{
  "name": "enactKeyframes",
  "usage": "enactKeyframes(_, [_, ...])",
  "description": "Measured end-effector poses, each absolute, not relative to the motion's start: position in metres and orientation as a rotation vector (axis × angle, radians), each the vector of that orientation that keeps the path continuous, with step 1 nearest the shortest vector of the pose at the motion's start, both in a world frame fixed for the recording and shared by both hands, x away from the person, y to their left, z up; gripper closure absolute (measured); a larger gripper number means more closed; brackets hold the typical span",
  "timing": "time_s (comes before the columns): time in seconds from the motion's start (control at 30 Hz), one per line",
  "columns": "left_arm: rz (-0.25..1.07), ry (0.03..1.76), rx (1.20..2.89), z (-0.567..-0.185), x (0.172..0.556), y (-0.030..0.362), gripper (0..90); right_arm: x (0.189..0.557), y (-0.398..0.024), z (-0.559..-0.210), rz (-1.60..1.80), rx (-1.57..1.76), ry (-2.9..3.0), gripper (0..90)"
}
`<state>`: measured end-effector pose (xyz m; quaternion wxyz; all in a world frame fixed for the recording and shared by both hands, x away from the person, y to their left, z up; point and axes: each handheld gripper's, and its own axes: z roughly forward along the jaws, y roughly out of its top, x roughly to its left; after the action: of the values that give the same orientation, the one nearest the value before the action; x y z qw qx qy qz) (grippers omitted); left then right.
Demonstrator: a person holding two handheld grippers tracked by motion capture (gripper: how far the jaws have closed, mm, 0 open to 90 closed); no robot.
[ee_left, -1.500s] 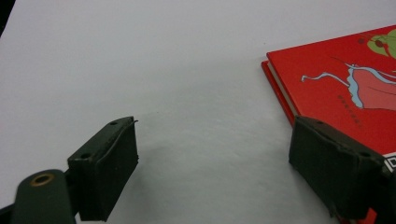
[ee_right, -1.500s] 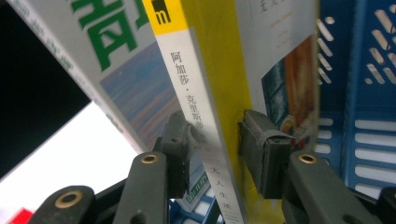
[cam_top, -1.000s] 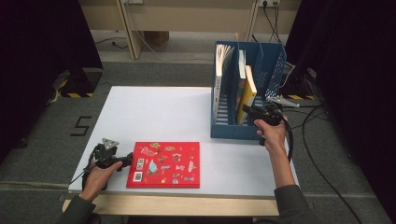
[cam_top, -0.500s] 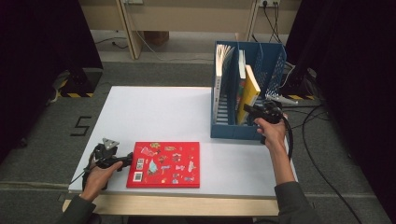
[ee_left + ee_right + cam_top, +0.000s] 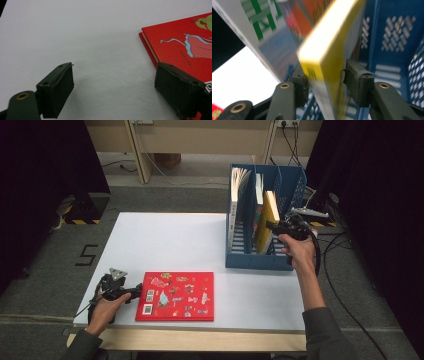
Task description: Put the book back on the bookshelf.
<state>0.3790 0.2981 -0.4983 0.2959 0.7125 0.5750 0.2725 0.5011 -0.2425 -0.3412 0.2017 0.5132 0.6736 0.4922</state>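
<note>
Yellow-covered and standing tilted, a thick hardback book [image 5: 268,222] leaned in the right-hand compartment of a blue perforated plastic file rack [image 5: 250,257] at the far right of the white table [image 5: 175,237]. The right gripper [image 5: 272,226] had just been loosening its jaws, the book between the pads [image 5: 357,81] with a sliver of daylight showing on one side. At the near left edge the left gripper [image 5: 134,292] rested with jaws released and nothing between them, one pad above the corner of a flat red picture book [image 5: 176,296].
</note>
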Motion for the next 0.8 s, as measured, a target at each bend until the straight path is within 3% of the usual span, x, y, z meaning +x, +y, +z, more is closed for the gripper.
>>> enactKeyframes(0.3, [0.715,1.532,1.891,-0.498,0.379,0.299,14.9,0.523,-0.237,-0.319,1.246,1.499,1.922,58.2])
enactKeyframes(0.57, [0.713,1.536,1.89,-0.498,0.379,0.298,14.8,0.533,-0.236,-0.317,1.158,1.505,1.949,73.0])
enactKeyframes(0.8, [0.712,1.537,1.891,-0.498,0.379,0.299,14.8,0.546,-0.241,-0.313,1.199,1.581,1.857,74.6])
